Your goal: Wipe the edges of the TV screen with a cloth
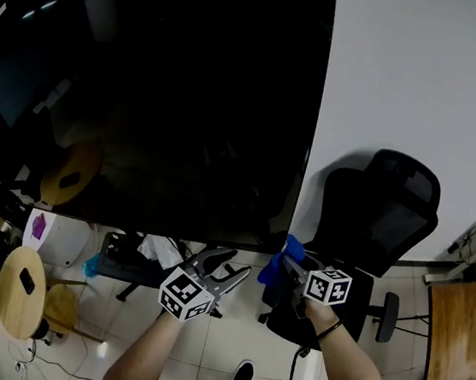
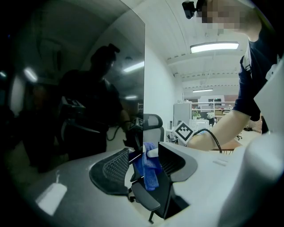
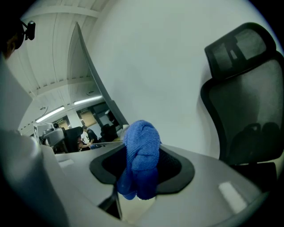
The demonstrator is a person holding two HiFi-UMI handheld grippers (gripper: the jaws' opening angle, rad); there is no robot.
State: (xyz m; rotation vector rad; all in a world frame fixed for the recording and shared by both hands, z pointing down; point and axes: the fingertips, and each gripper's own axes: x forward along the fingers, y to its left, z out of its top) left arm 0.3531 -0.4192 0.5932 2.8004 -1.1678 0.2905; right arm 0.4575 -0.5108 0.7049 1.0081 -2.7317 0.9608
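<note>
Head view: a large dark TV screen hangs on a white wall and fills the upper left of the frame. Its lower right corner sits just above both grippers.

Right gripper: fingers clenched on a blue cloth. In the right gripper view the cloth is bunched into a thick wad between the fingers, bulging up over them and hanging down below. It sits right at the lower right corner of the screen, by the right edge. Whether it touches the frame cannot be told. The screen's thin edge rises ahead of it against the wall.

Left gripper: fingers released, standing apart with nothing between them. It is below the bottom edge of the screen, to the left of the right gripper and near it. Its own view shows the cloth through the gap, further off in the other gripper.

A black mesh office chair stands against the wall right of the screen. Round wooden stools are on the tiled floor at lower left.
</note>
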